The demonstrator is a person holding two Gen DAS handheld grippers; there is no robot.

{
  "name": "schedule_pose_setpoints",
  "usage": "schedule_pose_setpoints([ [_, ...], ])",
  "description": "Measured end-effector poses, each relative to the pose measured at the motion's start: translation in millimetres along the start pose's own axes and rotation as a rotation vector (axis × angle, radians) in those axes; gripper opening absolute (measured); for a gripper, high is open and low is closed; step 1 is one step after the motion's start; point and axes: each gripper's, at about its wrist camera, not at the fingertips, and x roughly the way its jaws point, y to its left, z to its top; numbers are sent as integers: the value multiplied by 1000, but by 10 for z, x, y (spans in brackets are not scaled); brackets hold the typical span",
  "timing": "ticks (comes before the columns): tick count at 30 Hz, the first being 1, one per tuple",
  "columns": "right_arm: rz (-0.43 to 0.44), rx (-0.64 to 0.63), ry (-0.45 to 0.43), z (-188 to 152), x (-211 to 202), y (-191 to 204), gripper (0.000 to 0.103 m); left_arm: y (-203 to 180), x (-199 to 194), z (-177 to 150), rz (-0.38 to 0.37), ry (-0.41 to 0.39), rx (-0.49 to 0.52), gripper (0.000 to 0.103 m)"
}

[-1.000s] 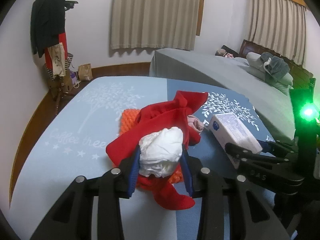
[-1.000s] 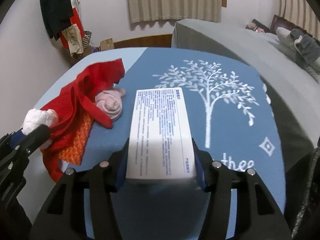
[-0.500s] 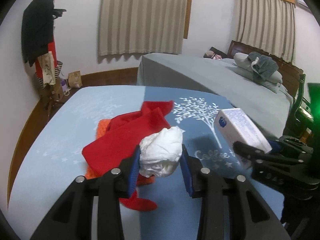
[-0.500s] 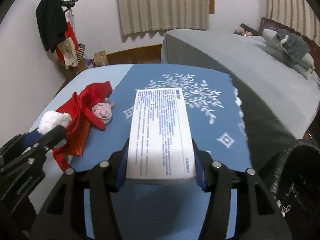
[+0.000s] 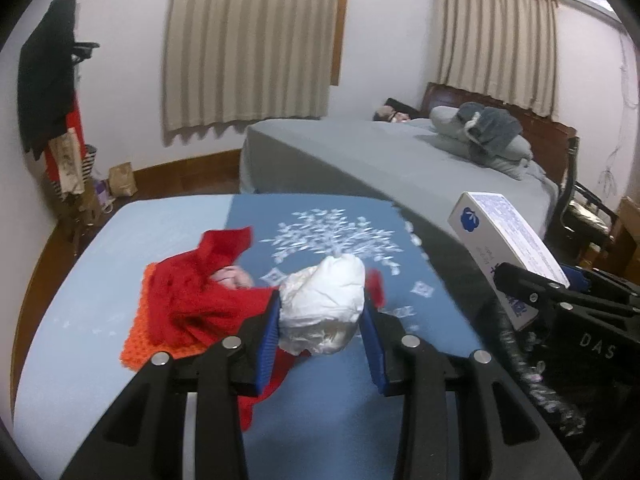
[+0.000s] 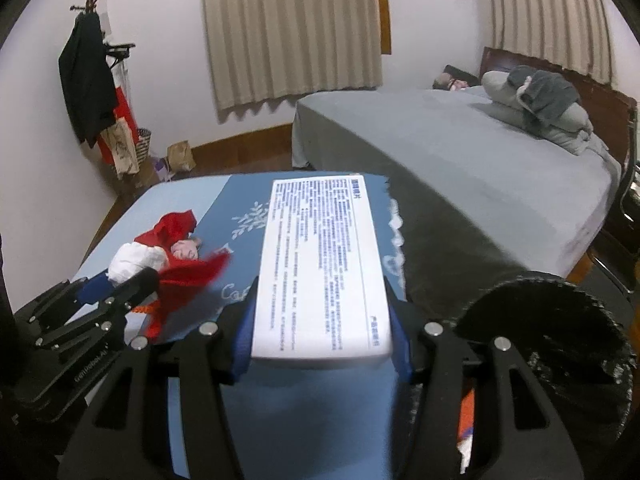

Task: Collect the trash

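My left gripper [image 5: 322, 312] is shut on a crumpled white paper wad [image 5: 324, 304], held above the blue bed cover [image 5: 340, 232]. The wad [image 6: 134, 258] and the left gripper [image 6: 120, 280] also show at the left of the right wrist view. My right gripper [image 6: 320, 312] is shut on a flat white box with blue print [image 6: 322, 260], lifted over the bed's near corner. That box [image 5: 504, 248] appears at the right of the left wrist view. A black bin with a liner [image 6: 552, 340] opens at the lower right, beside the right gripper.
A red cloth [image 5: 200, 292] lies over an orange knit [image 5: 136, 344] and a pink bundle [image 5: 236, 278] on the blue cover. A grey bed [image 5: 380, 160] with pillows stands behind. A coat stand [image 5: 52, 92] and paper bag [image 5: 122, 178] stand at the left wall.
Both grippers have risen and pulled back from the bed with their loads. The red cloth now lies farther off. The black bin has come into the right wrist view.
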Motion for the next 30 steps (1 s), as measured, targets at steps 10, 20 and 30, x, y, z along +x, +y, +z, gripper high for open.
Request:
schedule_pose_setpoints([
  [10,-35,36,-38,-105,-374,-302,53,-464,-185,12,-72,-30,41,38],
  [20,-43,49,9,-311,-280,-444,53,-372,122,-278,-46,42,51,38],
  [30,-39,35,81,-462,-52,-381,53,-281,384,-587,-83,146,28,50],
])
